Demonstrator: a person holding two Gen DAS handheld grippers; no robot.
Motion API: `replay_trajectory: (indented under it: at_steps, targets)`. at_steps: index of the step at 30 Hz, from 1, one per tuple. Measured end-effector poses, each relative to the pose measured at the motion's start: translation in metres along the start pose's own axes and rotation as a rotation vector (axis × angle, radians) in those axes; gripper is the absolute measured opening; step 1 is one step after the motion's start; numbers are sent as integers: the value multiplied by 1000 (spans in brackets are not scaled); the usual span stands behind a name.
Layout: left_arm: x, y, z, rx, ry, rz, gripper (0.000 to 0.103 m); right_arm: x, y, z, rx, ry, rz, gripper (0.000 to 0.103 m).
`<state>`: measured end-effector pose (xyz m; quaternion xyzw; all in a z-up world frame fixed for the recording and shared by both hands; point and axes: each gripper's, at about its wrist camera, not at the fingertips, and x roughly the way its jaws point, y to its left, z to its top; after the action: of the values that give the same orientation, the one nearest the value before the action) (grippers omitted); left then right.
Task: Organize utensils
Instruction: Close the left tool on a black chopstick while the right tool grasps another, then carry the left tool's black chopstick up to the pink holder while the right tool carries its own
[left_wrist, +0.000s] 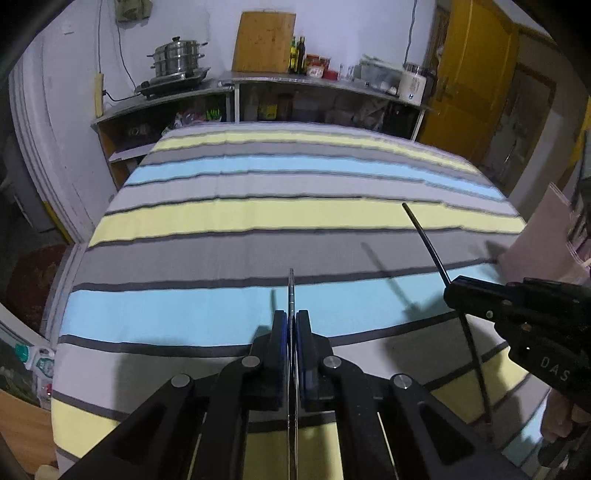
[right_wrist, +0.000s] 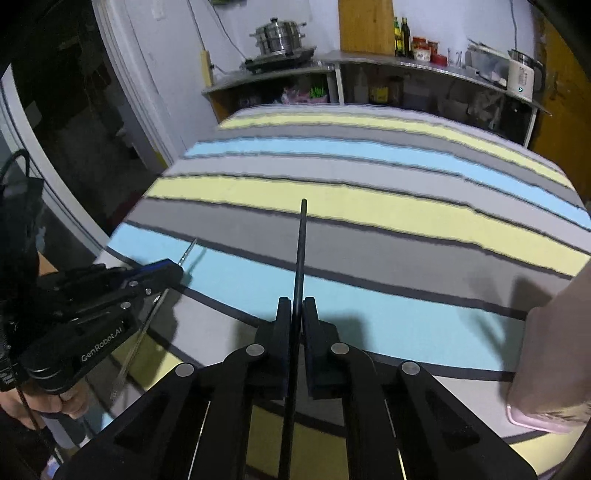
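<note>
Left claw (left_wrist: 291, 325) is closed on a thin metal utensil (left_wrist: 291, 288), pointing to 12 o'clock. Right claw (right_wrist: 296, 314) grips a black stick (right_wrist: 301, 243) over the striped counter (left_wrist: 221, 210). Better to keep both grips firm and lower them gently together.

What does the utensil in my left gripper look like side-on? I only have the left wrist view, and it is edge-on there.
Observer: In the right wrist view the left gripper is shut on a slim silver utensil. A short tip pokes out ahead and the rest trails back below the jaws.
Operator: Is the black one seated squarely on the other side?
Observer: Yes, the black stick runs straight through the middle of the right gripper, pads shut on it.
Operator: Anything close by?
Observer: A pink container shows a rounded lower edge just right of it, apparently resting on the striped cloth.
</note>
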<state>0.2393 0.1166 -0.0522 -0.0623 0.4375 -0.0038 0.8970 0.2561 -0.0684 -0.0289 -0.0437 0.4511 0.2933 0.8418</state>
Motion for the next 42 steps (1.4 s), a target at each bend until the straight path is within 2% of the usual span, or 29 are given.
replay_trajectory:
  at_steps: [10, 24, 42]
  targets:
    - [-61, -12, 12, -19, -93, -85, 4, -62, 7, 0, 7, -114, 23, 5]
    - [-119, -46, 13, 22, -167, -168, 4, -126, -2, -12, 64, -227, 21, 5]
    - [-145, -96, 0, 103, -162, -256, 4, -176, -21, -32, 122, -308, 0, 5]
